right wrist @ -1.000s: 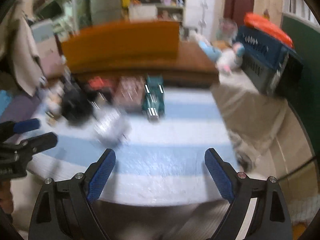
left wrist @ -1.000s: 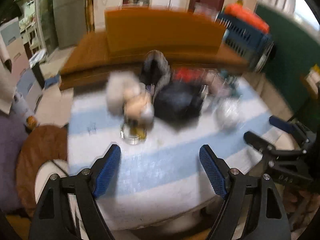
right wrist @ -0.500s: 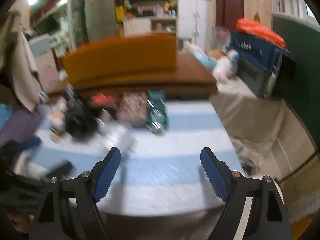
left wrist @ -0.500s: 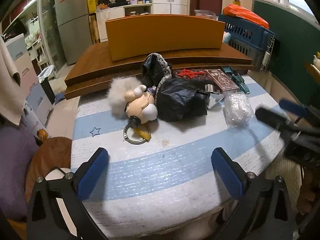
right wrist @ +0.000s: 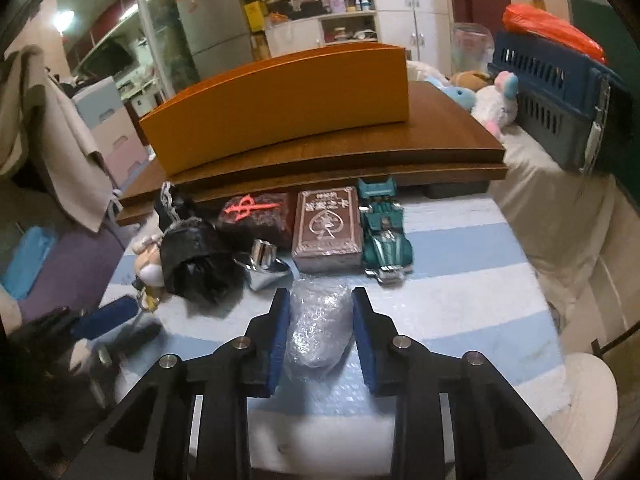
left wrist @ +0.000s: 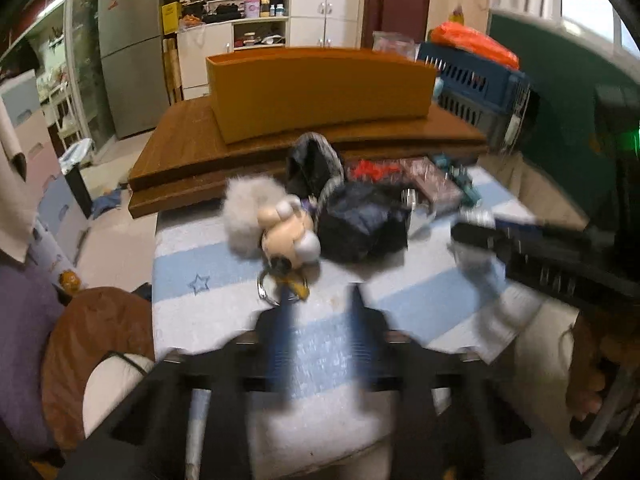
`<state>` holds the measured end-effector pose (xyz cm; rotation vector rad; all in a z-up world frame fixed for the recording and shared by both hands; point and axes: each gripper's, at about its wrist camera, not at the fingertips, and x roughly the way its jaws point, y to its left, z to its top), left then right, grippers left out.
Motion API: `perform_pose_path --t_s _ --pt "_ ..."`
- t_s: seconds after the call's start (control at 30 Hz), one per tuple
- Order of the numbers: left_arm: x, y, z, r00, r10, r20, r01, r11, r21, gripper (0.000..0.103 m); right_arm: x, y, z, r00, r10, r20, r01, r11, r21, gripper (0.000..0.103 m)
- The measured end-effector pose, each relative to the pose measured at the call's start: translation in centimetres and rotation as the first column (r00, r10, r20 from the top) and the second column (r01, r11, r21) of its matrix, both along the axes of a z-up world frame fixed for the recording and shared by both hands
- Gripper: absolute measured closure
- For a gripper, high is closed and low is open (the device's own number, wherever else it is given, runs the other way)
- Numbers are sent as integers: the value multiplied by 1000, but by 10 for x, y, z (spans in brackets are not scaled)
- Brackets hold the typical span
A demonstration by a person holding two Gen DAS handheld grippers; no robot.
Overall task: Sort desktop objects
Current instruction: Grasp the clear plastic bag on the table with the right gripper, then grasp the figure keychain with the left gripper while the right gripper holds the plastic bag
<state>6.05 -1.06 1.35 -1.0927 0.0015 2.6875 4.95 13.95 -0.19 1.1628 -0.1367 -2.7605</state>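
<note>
Bubble wrap, a small crinkled bundle point(right wrist: 318, 326), sits between the blue pads of the right gripper point(right wrist: 320, 334), which has drawn in on it from both sides; the bundle rests on the blue-and-white striped table cover point(right wrist: 460, 312), near its front edge. Just behind it lie a shiny metal piece point(right wrist: 266, 266), a brown playing-card box point(right wrist: 326, 228) and a teal toy car point(right wrist: 384, 236) touching the box's right side, with a dark packet bearing a red mark point(right wrist: 256, 216) to the left of the box. Farther left a crumpled black bag point(right wrist: 192, 256) lies against a plush doll keychain point(left wrist: 286, 226), whose metal ring point(left wrist: 272, 290) reaches toward the left gripper point(left wrist: 320, 334). That gripper is blurred in its own view, its jaws drawn narrow with only the cloth showing in the gap; it holds nothing that I can make out. Beyond the clutter, on a brown wooden board point(right wrist: 440, 132), stands a long orange box point(right wrist: 280, 92), which looks like the likely place for sorted items, though its inside is hidden. Judged from this, the sorting has barely begun: every item still lies on the cover, and only the bundle has been taken hold of. All the rest is left to do.
</note>
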Motion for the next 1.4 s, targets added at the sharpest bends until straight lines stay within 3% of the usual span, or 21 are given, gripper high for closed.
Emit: perform_pose_path --t_s 0.17,0.23,0.27,0.33,0.53,0.67,0.73,0.83,0.9,0.93,0.97,1.03,1.13,1.23,1.3,1.33,1.4 --pt "-8 -8 26 993 0 -117 6 998 56 90 9 4 0 1000 -2 -2 2 1000 -7 73" --pt "-19 -3 28 993 -16 -121 19 999 27 90 9 5 0 1000 -5 1 5 1000 -15 73" --pt "-24 -2 27 993 -22 -119 24 1000 17 97 8 6 0 1000 -6 2 6 1000 -17 73" --pt "-32 0 22 993 -29 -114 30 1000 2 101 8 6 1 1000 -7 2 7 1000 -18 73" --pt "-21 -2 25 993 -54 -102 56 998 10 101 9 6 0 1000 -7 3 7 1000 -25 72" --pt "-6 1 18 994 -69 -80 66 997 -34 100 9 7 0 1000 -6 1 6 1000 -17 72" --pt "-2 0 10 995 -61 -75 58 997 -48 90 10 7 0 1000 -5 0 5 1000 -16 72" --pt "6 -9 9 994 -46 -99 47 999 14 81 11 6 -1 1000 -6 1 6 1000 -19 72" --pt "12 -14 14 990 -26 -140 30 999 27 64 11 6 -1 1000 -6 0 6 1000 -17 72" --pt "14 -16 16 987 -5 -159 8 1000 16 47 11 6 -1 1000 -6 -1 6 1000 -17 72" --pt "15 -17 18 984 26 -175 -27 1000 -6 37 11 6 0 1000 -7 -1 7 1000 -16 72" --pt "12 -23 19 979 76 -192 -81 996 -21 37 11 6 0 1000 -7 -2 7 1000 -12 72" --pt "-4 -29 14 984 109 -144 -114 993 -30 37 12 6 -1 1000 -6 -5 6 1000 -7 72" --pt "-16 -24 1 984 141 -113 -153 982 -109 37 13 5 -1 1000 -6 -4 6 1000 -10 72" --pt "-23 -28 -10 988 142 -56 -147 985 -91 55 13 6 -1 1000 -6 -4 6 1000 -13 72" --pt "-24 -33 -13 988 148 -52 -151 988 -41 61 13 6 -1 1000 -6 -5 6 1000 -13 72" --pt "-29 -35 -18 986 161 -43 -163 986 -38 70 13 6 0 1000 -6 -5 6 1000 -10 72"
